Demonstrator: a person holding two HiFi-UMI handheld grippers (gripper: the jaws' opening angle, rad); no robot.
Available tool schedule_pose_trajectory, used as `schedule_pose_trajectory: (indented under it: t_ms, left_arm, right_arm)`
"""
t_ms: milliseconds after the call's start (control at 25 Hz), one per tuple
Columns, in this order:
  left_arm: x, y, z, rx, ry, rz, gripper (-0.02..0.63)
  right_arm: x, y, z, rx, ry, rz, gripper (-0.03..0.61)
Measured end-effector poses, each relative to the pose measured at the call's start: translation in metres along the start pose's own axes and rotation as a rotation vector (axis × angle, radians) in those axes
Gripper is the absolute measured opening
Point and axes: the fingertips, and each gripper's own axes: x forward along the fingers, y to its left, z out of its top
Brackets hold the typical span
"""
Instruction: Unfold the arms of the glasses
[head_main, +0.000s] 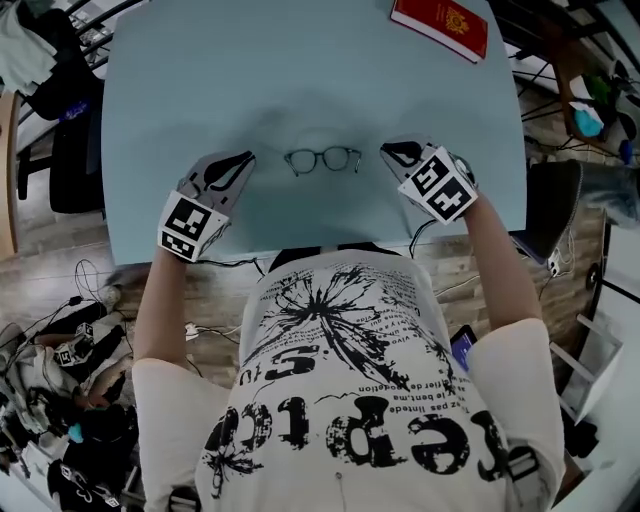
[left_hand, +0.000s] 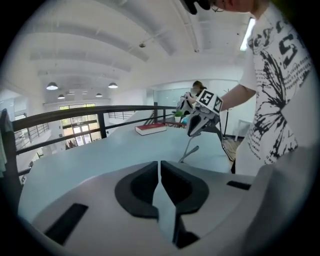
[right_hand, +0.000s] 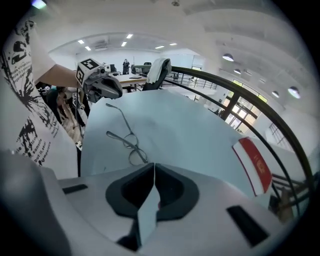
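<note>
The thin dark-framed glasses with round lenses (head_main: 322, 159) lie on the pale blue table top (head_main: 300, 80), about in the middle of its near part, directly in front of the person. The grey left gripper with the marker cube (head_main: 243, 160) stands just beside the left end of the frame, and the grey right gripper with the marker cube (head_main: 392, 150) stands just beside the right end. Neither one touches the glasses. Each gripper has its two dark pads pressed together, and nothing is between them, so both are empty. I think they are held at the two ends because every arm of the glasses has its hinge at one end of the frame, and from there each gripper can reach its own side. In the right gripper view, two thin arms run away from the lenses, one of them toward the left gripper, so the arms seem to be at least partly open already. How far they are open I cannot tell. A flat red book with a gold emblem (head_main: 440, 25) lies at the far edge of the table, well apart from the glasses, and it takes no part in the work.
</note>
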Motion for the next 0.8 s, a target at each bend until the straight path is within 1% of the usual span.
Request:
schedule_pose_trajectory:
  t_ms: [80, 160, 280, 400, 520, 640, 800]
  left_arm:
    - [-0.002, 0.012, 0.009, -0.032, -0.024, 0.072, 0.024]
    - [-0.005, 0.024, 0.018, -0.064, -0.049, 0.164, 0.018]
    - [-0.015, 0.036, 0.037, -0.096, -0.093, 0.302, 0.018]
    - [-0.025, 0.035, 0.054, -0.159, -0.129, 0.401, 0.018]
    - [-0.036, 0.030, 0.074, -0.212, -0.159, 0.464, 0.018]
    - [-0.046, 0.025, 0.098, -0.245, -0.204, 0.496, 0.018]
    - [-0.059, 0.019, 0.132, -0.217, -0.278, 0.544, 0.018]
  right_arm:
    - [-0.002, -0.008, 0.004, 0.019, 0.002, -0.044, 0.012]
    - [-0.006, -0.014, 0.011, 0.050, -0.023, -0.079, 0.012]
    - [-0.020, -0.024, 0.029, 0.112, -0.125, -0.145, 0.012]
    - [-0.044, -0.033, 0.050, 0.140, -0.268, -0.244, 0.011]
    - [-0.069, -0.039, 0.074, 0.155, -0.425, -0.325, 0.011]
    - [-0.096, -0.044, 0.091, 0.168, -0.555, -0.389, 0.011]
    - [-0.130, -0.046, 0.108, 0.189, -0.694, -0.446, 0.011]
